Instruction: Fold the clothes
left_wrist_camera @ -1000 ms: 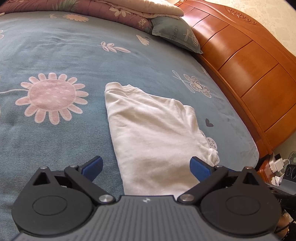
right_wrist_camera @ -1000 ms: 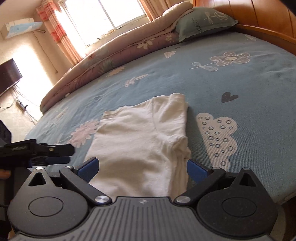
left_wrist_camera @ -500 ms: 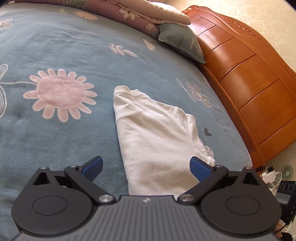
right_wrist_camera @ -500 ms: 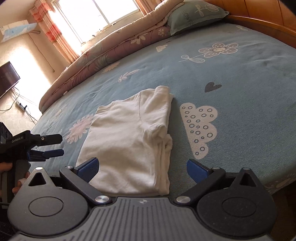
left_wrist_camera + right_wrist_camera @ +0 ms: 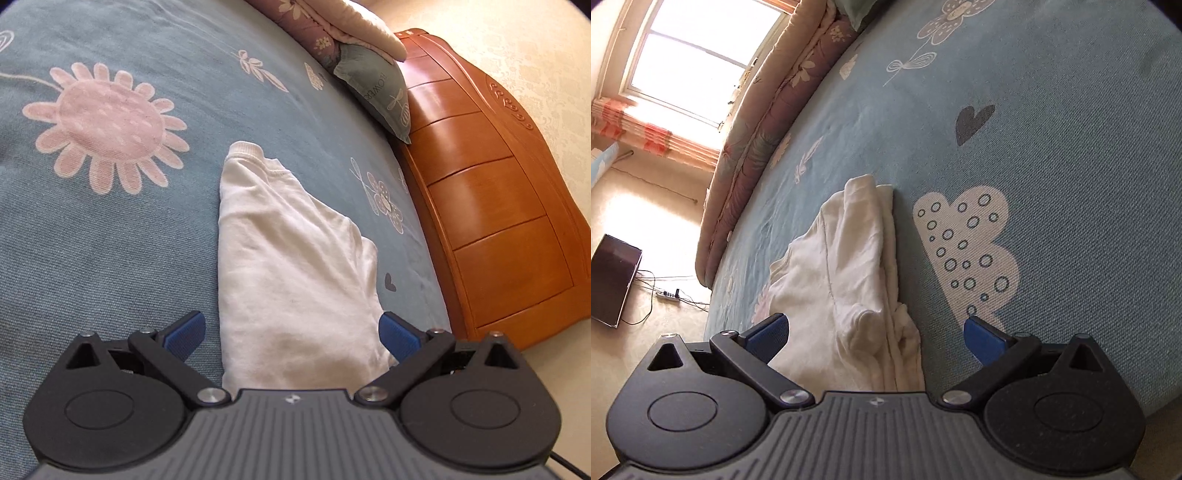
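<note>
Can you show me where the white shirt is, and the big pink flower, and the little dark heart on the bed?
Folded white cotton shirt [image 5: 291, 273]: left wrist view, middle of its top layer.
Big pink printed flower [image 5: 110, 127]: left wrist view, its round centre.
Small dark grey printed heart [image 5: 971, 122]: right wrist view, its middle.

We see a white garment [image 5: 295, 273] of soft, matt knitted cloth with a ribbed collar at mid-frame, lying on a blue bedsheet [image 5: 110, 258] of coarse, visibly woven fabric with flat printed flowers. At the right of the left wrist view the headboard [image 5: 491, 206] is glossy varnished orange wood. Along the bottom edge, the left gripper [image 5: 291, 330] and right gripper [image 5: 877, 334] show matt black plastic, ridged blue pads and small shiny metal pins.
</note>
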